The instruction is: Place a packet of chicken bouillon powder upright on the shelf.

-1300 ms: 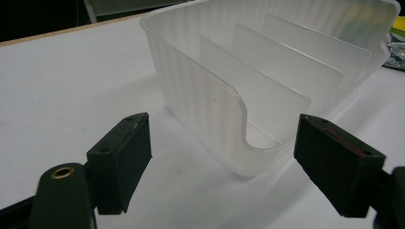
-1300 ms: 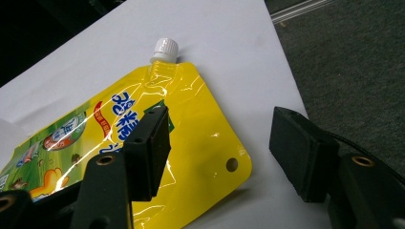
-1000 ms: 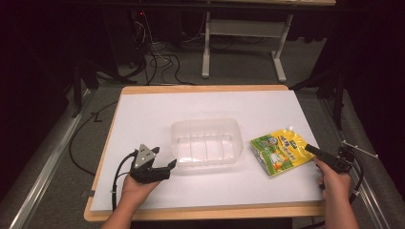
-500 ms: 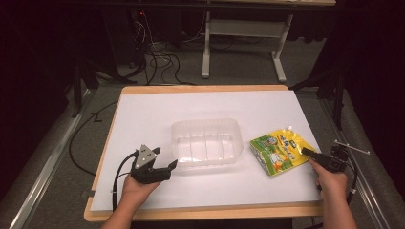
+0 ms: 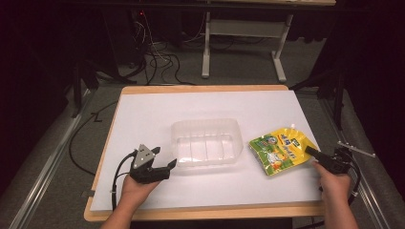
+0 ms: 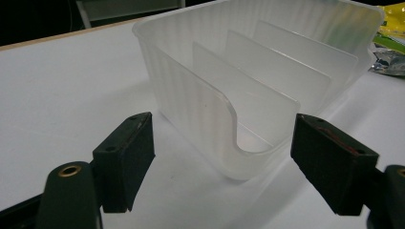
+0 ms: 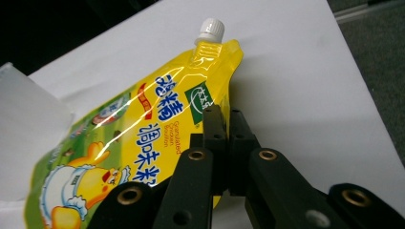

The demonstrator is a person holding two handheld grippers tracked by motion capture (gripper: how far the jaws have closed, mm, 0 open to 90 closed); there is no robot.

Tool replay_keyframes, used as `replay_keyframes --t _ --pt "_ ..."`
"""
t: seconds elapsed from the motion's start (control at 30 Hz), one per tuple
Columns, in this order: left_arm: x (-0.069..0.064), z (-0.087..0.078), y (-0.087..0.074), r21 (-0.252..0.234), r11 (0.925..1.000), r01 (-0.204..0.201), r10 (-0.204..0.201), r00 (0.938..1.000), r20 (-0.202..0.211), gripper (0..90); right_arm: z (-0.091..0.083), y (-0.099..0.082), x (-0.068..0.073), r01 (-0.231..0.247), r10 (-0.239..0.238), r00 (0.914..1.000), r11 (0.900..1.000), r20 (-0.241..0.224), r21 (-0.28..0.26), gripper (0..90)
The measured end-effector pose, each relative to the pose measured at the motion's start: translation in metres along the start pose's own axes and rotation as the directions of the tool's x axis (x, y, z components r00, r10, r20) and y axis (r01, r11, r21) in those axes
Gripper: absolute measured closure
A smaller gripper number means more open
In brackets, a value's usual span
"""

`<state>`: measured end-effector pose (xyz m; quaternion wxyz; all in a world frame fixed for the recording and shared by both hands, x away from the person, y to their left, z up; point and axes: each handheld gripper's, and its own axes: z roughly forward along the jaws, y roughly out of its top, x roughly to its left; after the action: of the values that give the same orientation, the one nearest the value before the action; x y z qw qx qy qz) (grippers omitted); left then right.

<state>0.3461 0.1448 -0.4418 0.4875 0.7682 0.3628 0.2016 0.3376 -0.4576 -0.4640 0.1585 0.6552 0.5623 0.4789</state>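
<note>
A yellow spouted pouch with a white cap lies flat on the white table to the right of a clear plastic container. My right gripper has just been closing, and its jaws now pinch the pouch's right edge below the spout. In the right gripper view the right gripper has its two jaws pressed together on that edge. My left gripper rests at the container's near left corner. In the left gripper view the left gripper is open, with the container's notched end between the pads but untouched.
The container has several inner dividers and holds nothing. The white sheet covers a wooden table top. Cables and a desk frame stand on the dark floor beyond the far edge.
My right gripper has slid left onto the pouch's right edge and its jaws have come together on it. The left gripper and the container have stayed in place.
</note>
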Motion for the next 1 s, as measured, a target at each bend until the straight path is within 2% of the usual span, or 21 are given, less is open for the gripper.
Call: replay_keyframes --t 0.17,0.27,0.3,0.33,0.37,0.4,0.47,0.57,0.6,0.7,0.73,0.77,0.8,0.83,0.9,0.93,0.97,1.0 --pt "0.000 -0.001 0.001 -0.007 1.0000 0.002 -0.002 1.0000 0.002 23.6 -0.013 0.005 0.019 0.064 -0.064 0.9979 0.9962 -0.005 -0.058 90.0" --pt "0.000 -0.002 0.001 -0.011 0.9999 0.003 -0.003 1.0000 0.003 23.6 -0.019 0.006 0.026 0.076 -0.078 0.9968 0.9933 -0.016 -0.087 90.0" --pt "0.000 -0.002 0.001 -0.013 0.9999 0.004 -0.004 1.0000 0.004 23.6 -0.024 0.008 0.035 0.102 -0.105 0.9942 0.9884 -0.023 -0.112 90.0" --pt "0.000 -0.002 0.001 -0.016 0.9999 0.006 -0.006 1.0000 0.005 23.6 -0.024 0.008 0.035 0.102 -0.105 0.9942 0.9884 -0.023 -0.112 90.0" --pt "0.001 -0.002 0.001 -0.018 0.9997 0.015 -0.014 0.9999 0.006 23.6 -0.028 0.008 0.045 0.120 -0.126 0.9915 0.9833 -0.033 -0.137 90.0" --pt "0.001 -0.002 0.001 -0.018 0.9997 0.015 -0.014 0.9999 0.006 23.6 -0.028 0.008 0.045 0.120 -0.126 0.9915 0.9833 -0.033 -0.137 90.0" --pt "0.001 -0.003 0.001 -0.019 0.9996 0.020 -0.019 0.9998 0.009 23.6 -0.034 0.010 0.059 0.163 -0.172 0.9843 0.9723 -0.040 -0.167 90.0" --pt "-0.001 -0.004 0.002 -0.030 0.9995 0.012 -0.011 0.9999 0.008 23.6 -0.036 0.012 0.069 0.194 -0.205 0.9779 0.9641 -0.041 -0.181 90.0" --pt "0.000 -0.004 0.002 -0.032 0.9994 0.011 -0.010 0.9999 0.009 23.6 -0.037 0.014 0.078 0.225 -0.237 0.9706 0.9549 -0.041 -0.193 90.0" --pt "0.000 -0.004 0.002 -0.030 0.9995 0.010 -0.010 0.9999 0.009 23.6 -0.037 0.016 0.090 0.255 -0.271 0.9611 0.9438 -0.052 -0.210 90.0" --pt "0.000 -0.004 0.002 -0.030 0.9995 0.010 -0.010 0.9999 0.009 23.6 -0.037 0.016 0.090 0.255 -0.271 0.9611 0.9438 -0.052 -0.210 90.0" --pt "0.000 -0.004 0.002 -0.029 0.9995 0.009 -0.009 0.9999 0.009 23.6 -0.038 0.017 0.098 0.272 -0.290 0.9551 0.9379 -0.059 -0.216 90.0" --pt "0.000 -0.004 0.002 -0.029 0.9995 0.009 -0.009 0.9999 0.009 23.6 -0.038 0.017 0.098 0.272 -0.290 0.9551 0.9379 -0.059 -0.216 90.0" --pt "0.001 -0.003 0.002 -0.030 0.9995 0.009 -0.009 0.9999 0.011 23.6 -0.038 0.018 0.105 0.286 -0.307 0.9494 0.9318 -0.066 -0.224 90.0" --pt "0.001 -0.003 0.002 -0.029 0.9995 0.008 -0.008 0.9999 0.011 23.6 -0.039 0.018 0.111 0.299 -0.322 0.9441 0.9254 -0.070 -0.233 90.0" --pt "0.001 -0.003 0.002 -0.029 0.9995 0.008 -0.008 0.9999 0.011 23.6 -0.039 0.018 0.111 0.299 -0.322 0.9441 0.9254 -0.070 -0.233 90.0" --pt "0.001 -0.003 0.002 -0.030 0.9995 0.008 -0.008 0.9999 0.011 23.6 -0.040 0.019 0.117 0.310 -0.336 0.9387 0.9199 -0.076 -0.240 90.0" --pt "0.001 -0.004 0.002 -0.031 0.9995 0.008 -0.008 0.9999 0.010 23.6 -0.040 0.019 0.117 0.310 -0.336 0.9387 0.9199 -0.076 -0.240 90.0"
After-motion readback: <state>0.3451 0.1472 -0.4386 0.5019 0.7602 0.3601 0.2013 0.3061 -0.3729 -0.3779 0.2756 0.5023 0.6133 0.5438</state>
